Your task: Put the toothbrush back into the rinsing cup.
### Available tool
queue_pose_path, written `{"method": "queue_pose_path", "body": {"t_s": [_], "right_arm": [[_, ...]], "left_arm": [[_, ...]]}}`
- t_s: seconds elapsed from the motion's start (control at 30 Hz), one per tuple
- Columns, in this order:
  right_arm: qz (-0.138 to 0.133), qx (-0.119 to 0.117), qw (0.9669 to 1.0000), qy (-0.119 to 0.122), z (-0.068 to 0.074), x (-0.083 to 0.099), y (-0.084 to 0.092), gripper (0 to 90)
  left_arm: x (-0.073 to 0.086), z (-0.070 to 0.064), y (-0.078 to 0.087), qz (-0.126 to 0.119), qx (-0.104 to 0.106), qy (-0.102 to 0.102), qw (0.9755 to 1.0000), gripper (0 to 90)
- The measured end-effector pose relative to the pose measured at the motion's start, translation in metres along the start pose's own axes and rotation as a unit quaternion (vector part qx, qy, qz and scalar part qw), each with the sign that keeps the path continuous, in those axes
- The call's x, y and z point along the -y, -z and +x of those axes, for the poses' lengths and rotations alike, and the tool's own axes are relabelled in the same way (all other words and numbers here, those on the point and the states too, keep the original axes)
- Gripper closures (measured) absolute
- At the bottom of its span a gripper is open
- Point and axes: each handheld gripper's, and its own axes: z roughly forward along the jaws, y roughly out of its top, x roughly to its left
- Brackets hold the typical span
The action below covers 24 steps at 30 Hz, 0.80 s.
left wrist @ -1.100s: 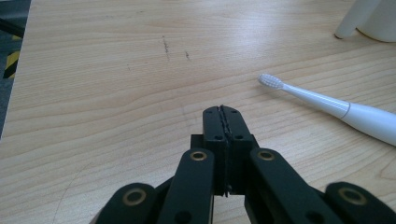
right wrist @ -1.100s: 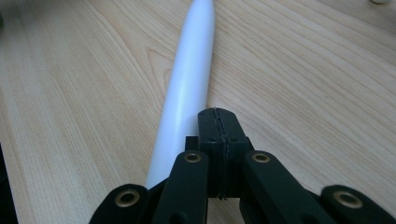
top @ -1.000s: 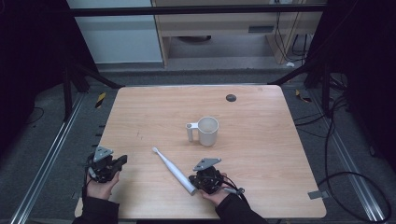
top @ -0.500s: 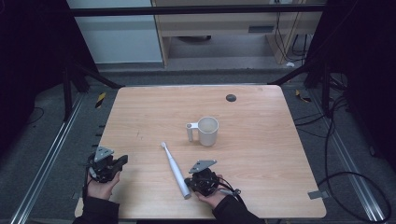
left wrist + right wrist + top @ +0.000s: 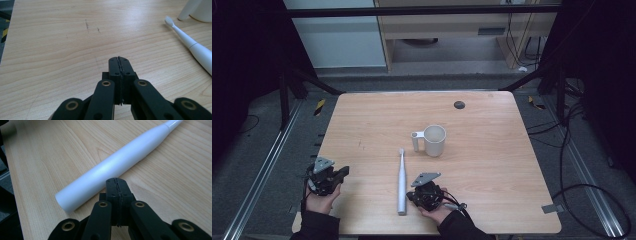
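A light wooden counter (image 5: 492,200) filled the middle of the high view, with dark floor, cables and metal rails around it. Near the counter's upper edge, right of centre, sat a small dark round spot (image 5: 459,104). Faint dark scuff marks (image 5: 86,24) showed on the wood in the upper middle of the left gripper view.

A white mug (image 5: 434,140) stood upright just right of centre, its handle pointing to frame left. Its inside looked pale; whether anything was in it could not be told.

A white electric toothbrush (image 5: 401,182) lay flat on the counter below and left of the mug, running almost straight up and down the frame. Its bristled head (image 5: 169,21) pointed toward the mug's handle, near it but not touching. The handle was smooth, glossy and thick, narrowing to a thin neck, with a blunt flat end toward the bottom edge of the frame.

The right gripper (image 5: 426,194), held in a hand at the bottom centre, sat just right of the toothbrush's thick end. Its jaws were pressed together with nothing between them, their tip just beside the handle in the right gripper view (image 5: 116,181); whether they touched it was unclear.

The left gripper (image 5: 328,176), at the lower left, was well apart from the toothbrush, jaws likewise together and empty over bare wood.
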Motion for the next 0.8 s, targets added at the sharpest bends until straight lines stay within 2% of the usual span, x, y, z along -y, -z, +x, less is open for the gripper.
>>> {"method": "queue_pose_path", "body": {"t_s": [0.2,0.27,0.37,0.5,0.63,0.77,0.8], "right_arm": [[-0.02,0.031,0.9993,-0.003,-0.013,0.001,0.019,86.7],[-0.033,0.054,0.998,-0.011,-0.024,0.003,0.032,85.1],[-0.052,0.094,0.994,-0.021,-0.043,0.007,0.052,82.0],[-0.079,0.141,0.9859,-0.044,-0.066,0.015,0.082,78.0],[-0.1,0.185,0.9756,-0.063,-0.086,0.027,0.111,72.1],[-0.107,0.227,0.9647,-0.078,-0.101,0.043,0.133,64.8],[-0.11,0.241,0.961,-0.078,-0.105,0.05,0.14,63.2]], "left_arm": [[-0.002,-0.004,0.0,-0.002,0.004,-0.004,1.0,89.2],[-0.003,-0.007,0.0,-0.001,0.007,-0.008,0.9999,89.2],[-0.007,-0.012,-0.001,-0.003,0.013,-0.014,0.9998,89.1],[-0.011,-0.019,-0.004,0.002,0.019,-0.022,0.9996,88.7],[-0.015,-0.026,-0.005,0.002,0.022,-0.032,0.9992,88.2],[-0.02,-0.031,-0.007,0.007,0.028,-0.04,0.9988,87.5],[-0.021,-0.033,-0.008,0.009,0.03,-0.042,0.9986,87.4]]}}
